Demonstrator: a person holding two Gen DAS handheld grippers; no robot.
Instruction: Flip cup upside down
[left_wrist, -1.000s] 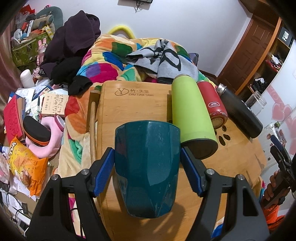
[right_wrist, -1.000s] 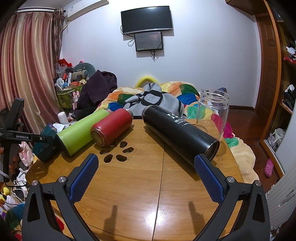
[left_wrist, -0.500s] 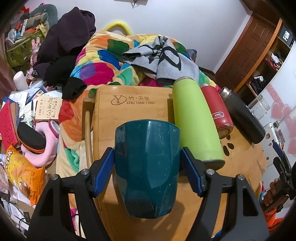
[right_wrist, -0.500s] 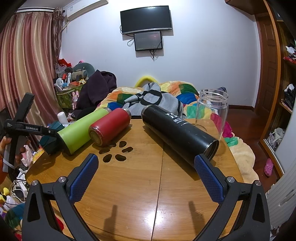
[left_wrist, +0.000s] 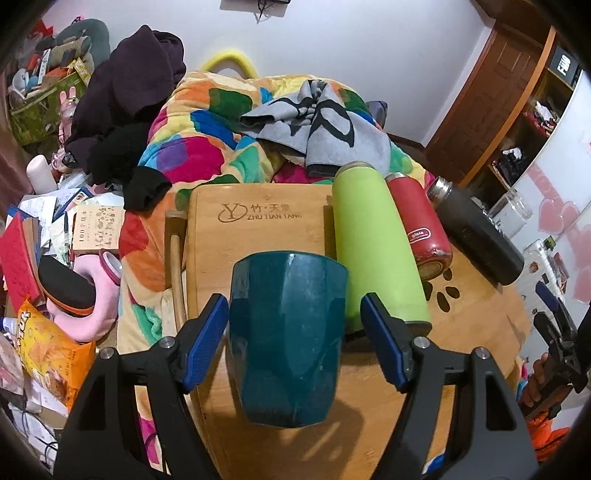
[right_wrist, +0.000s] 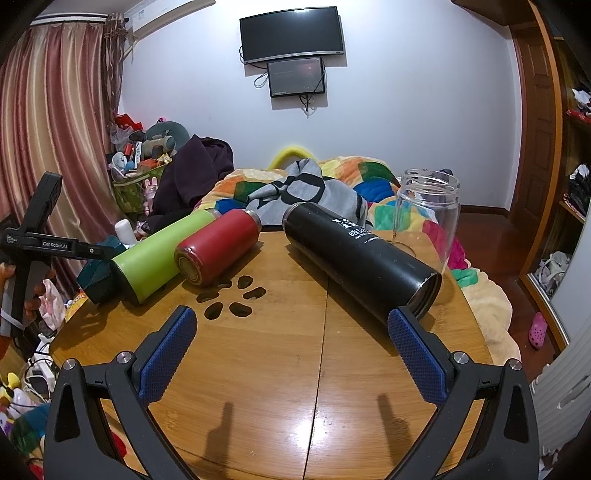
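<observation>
One cup (left_wrist: 286, 339), three bottles, one jar (right_wrist: 426, 214)

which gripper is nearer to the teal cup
Left. The left gripper has the teal cup between its fingers, pads beside its walls. The right gripper hangs open over the bamboo table, with the cup far to its left.

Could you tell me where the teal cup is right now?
In the left wrist view, the teal cup sits between the left gripper's fingers, just left of the lying green bottle.
</observation>
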